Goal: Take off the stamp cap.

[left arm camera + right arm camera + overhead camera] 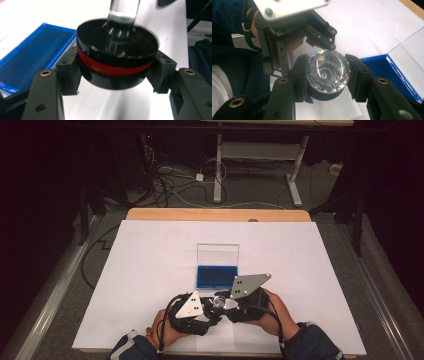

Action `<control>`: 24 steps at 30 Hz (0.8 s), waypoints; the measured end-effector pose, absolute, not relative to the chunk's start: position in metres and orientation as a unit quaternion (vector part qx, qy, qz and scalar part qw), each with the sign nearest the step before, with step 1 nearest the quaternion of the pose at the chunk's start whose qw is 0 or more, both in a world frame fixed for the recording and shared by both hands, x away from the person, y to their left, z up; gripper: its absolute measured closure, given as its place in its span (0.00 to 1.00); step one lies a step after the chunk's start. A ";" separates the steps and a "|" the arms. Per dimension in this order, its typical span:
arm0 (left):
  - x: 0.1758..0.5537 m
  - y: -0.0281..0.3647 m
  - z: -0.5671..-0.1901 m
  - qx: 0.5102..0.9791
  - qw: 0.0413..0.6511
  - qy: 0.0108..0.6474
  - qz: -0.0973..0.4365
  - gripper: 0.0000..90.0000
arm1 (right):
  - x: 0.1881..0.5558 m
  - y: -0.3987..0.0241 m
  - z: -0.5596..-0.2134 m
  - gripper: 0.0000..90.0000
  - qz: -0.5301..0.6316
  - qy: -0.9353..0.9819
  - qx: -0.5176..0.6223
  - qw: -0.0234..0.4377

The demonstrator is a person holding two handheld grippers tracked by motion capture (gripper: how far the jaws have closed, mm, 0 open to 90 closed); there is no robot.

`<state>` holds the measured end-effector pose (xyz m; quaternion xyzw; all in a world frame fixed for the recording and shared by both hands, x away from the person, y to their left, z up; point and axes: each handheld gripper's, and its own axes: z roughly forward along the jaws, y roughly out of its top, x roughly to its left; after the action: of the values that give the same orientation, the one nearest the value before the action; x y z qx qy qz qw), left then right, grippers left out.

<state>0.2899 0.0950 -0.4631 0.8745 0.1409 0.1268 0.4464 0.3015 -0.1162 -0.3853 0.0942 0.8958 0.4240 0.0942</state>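
High view: overhead, facing forward-down, far off. Both gripper views ride close behind their jaws, sharing the blue tray [30, 50] beyond them.

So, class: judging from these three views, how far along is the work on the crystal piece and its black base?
Done: the blue case lies open on the table, its clear lid upright. In hand: the left gripper clamps the black base with the red band, and the right gripper clamps the faceted crystal on its top. Left: probably separating or joining the two; which one cannot be told.
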 end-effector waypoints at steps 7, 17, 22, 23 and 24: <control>0.288 0.093 -0.463 0.879 0.439 0.133 0.129 0.40 | 0.302 -0.116 -0.386 0.63 0.425 0.896 0.092 0.088; 0.290 0.094 -0.465 0.884 0.429 0.135 0.131 0.40 | 0.303 -0.121 -0.383 0.63 0.431 0.892 0.099 0.092; 0.291 0.097 -0.465 0.884 0.427 0.137 0.134 0.40 | 0.303 -0.125 -0.381 0.63 0.432 0.891 0.102 0.096; 0.292 0.098 -0.465 0.884 0.426 0.138 0.135 0.40 | 0.304 -0.126 -0.381 0.63 0.433 0.890 0.104 0.097; 0.292 0.098 -0.465 0.884 0.425 0.141 0.135 0.40 | 0.304 -0.127 -0.380 0.63 0.433 0.890 0.104 0.098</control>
<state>0.2919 0.0983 -0.4653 0.8838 0.1407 0.1348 0.4253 0.3041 -0.1270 -0.3801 0.1041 0.8900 0.4330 0.0980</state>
